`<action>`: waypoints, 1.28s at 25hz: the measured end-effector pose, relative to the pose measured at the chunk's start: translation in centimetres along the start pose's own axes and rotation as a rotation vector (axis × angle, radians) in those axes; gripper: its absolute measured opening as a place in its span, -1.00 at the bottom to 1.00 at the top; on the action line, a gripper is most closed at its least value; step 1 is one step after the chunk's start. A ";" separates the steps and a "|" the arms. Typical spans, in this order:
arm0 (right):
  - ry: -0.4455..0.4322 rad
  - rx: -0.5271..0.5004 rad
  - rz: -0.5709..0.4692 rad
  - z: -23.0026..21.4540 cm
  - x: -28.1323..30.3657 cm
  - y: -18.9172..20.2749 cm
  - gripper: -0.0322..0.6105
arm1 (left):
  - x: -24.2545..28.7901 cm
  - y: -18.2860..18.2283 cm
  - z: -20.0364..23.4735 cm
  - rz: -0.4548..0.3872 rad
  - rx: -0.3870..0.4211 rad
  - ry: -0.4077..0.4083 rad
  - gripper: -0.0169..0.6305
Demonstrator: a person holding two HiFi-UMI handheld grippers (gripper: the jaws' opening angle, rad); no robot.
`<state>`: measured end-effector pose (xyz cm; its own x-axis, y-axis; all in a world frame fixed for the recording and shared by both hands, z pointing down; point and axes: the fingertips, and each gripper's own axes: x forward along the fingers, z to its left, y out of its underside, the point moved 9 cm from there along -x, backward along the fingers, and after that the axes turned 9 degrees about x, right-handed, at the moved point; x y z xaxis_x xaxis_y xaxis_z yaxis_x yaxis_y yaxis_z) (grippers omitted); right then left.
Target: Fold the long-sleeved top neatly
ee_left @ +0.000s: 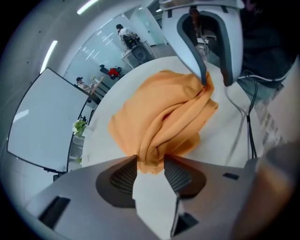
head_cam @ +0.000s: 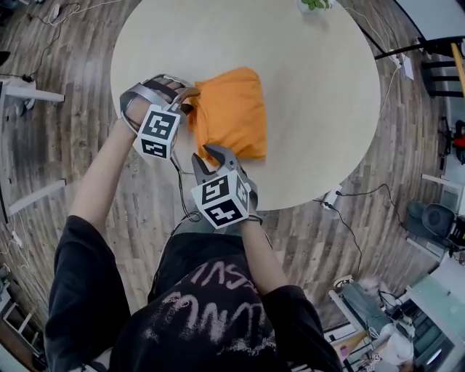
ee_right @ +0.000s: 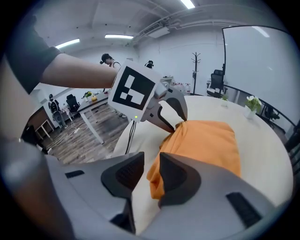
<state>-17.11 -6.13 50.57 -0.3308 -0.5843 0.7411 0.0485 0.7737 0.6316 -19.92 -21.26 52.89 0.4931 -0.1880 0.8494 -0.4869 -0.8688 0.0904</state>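
Note:
The orange long-sleeved top (head_cam: 231,110) lies folded into a thick rectangle on the round pale table (head_cam: 320,109). My left gripper (head_cam: 190,100) is at its near-left upper corner. In the left gripper view my left gripper (ee_left: 150,159) is open, and a bunched fold of the top (ee_left: 164,117) reaches in between the fingertips without being pressed. My right gripper (head_cam: 205,154) is at the lower left corner, close to the table's edge. Its jaws (ee_right: 151,157) stand apart over bare table, with the top (ee_right: 206,140) just beyond the right finger.
A small potted plant (head_cam: 316,4) stands at the table's far edge. A cable and plug (head_cam: 333,196) hang by the near right rim. Wooden floor surrounds the table, with desks and equipment (head_cam: 429,218) to the right. People stand in the background (ee_right: 108,60).

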 end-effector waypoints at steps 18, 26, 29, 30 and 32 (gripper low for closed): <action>0.018 0.071 -0.170 -3.8 -8.2 1.0 -0.79 | -10.4 -1.9 -0.9 0.019 -0.542 -0.272 -0.60; 0.006 0.043 -0.242 -5.4 -13.8 3.2 -0.88 | -16.0 -6.2 -3.7 0.053 -0.758 -0.462 -0.83; 0.021 0.032 -0.274 -6.2 -15.9 3.4 -0.88 | -17.7 -7.9 -4.4 0.048 -0.815 -0.509 -0.86; 0.024 0.032 -0.284 -6.4 -16.5 3.5 -0.88 | -18.2 -8.4 -4.5 0.039 -0.841 -0.530 -0.87; 0.031 0.033 -0.302 -6.6 -17.8 3.9 -0.88 | -19.4 -9.5 -5.0 0.009 -0.909 -0.581 -0.90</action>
<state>-4.83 5.71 41.35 -0.2967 -0.7957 0.5281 -0.0779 0.5713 0.8170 -28.46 -7.03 38.21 0.6372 -0.5896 0.4964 -0.7271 -0.2461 0.6409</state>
